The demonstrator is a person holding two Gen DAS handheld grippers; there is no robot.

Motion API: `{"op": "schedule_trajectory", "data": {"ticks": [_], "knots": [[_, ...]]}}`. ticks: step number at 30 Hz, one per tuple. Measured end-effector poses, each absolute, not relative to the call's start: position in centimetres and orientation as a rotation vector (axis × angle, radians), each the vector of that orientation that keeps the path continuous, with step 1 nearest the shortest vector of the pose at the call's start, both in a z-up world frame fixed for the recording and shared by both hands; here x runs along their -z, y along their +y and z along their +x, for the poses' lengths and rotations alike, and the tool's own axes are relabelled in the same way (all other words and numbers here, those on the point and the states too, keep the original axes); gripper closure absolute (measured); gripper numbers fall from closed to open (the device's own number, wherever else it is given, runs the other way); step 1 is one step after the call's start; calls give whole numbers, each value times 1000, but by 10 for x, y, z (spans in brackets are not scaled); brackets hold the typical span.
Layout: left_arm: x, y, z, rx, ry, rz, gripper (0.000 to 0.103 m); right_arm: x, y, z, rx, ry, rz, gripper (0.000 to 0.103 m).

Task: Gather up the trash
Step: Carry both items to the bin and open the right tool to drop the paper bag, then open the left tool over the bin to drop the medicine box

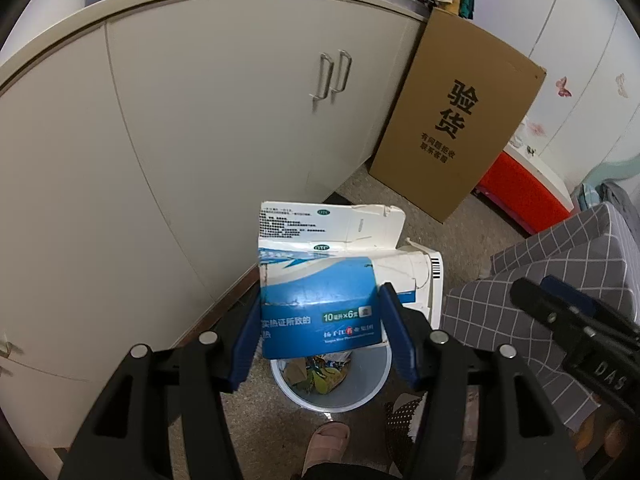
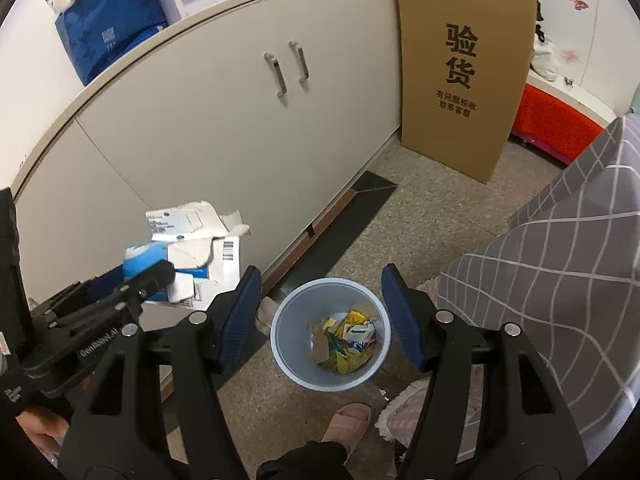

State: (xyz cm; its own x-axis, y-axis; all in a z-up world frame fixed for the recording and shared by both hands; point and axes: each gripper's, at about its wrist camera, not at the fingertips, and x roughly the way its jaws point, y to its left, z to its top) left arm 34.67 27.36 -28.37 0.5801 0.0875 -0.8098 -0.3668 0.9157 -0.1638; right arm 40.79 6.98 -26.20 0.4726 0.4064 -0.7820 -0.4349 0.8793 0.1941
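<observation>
Left tool (image 1: pixel 320 322): closed on a torn blue-and-white medicine carton (image 1: pixel 320 304), which is gripped by its lower printed panel between the two blue pads; the ripped white flaps stand up and away from the camera.
Right tool (image 2: pixel 320 312): held roughly half open, with nothing between its pads.
Trash bin (image 2: pixel 330 334): a pale blue round bin on the floor, already partly filled with yellow and blue wrappers and paper scraps.
Key relation: in the left wrist view the bin (image 1: pixel 332 380) is seen directly below the gripped carton, its mouth partly covered by the carton's lower edge; a release is judged likely to drop the carton into it.
Long axis: the carton's longer side runs from the pads up toward the cabinet (image 1: pixel 224 128).
Nearer hand: the left, since the carton is already carried by it; the right tool hangs empty over the same bin.
Surroundings: a brown cardboard box (image 2: pixel 460 72) leans by the cabinet; a grey checked cover (image 2: pixel 560 264) lies to the right; a slippered foot (image 2: pixel 348 424) stands just beside the bin.
Obstruction: the spread flaps are judged wide against the bin mouth and could catch on the rim.
</observation>
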Motion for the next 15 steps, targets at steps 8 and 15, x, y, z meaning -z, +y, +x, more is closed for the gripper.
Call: {"op": "schedule_trajectory", "data": {"ticks": [8, 15], "knots": [[283, 261, 355, -257, 942, -307, 47, 239, 51, 402, -463, 859, -4, 39], [277, 247, 372, -226, 955, -326, 24, 223, 32, 399, -443, 815, 32, 38]]}}
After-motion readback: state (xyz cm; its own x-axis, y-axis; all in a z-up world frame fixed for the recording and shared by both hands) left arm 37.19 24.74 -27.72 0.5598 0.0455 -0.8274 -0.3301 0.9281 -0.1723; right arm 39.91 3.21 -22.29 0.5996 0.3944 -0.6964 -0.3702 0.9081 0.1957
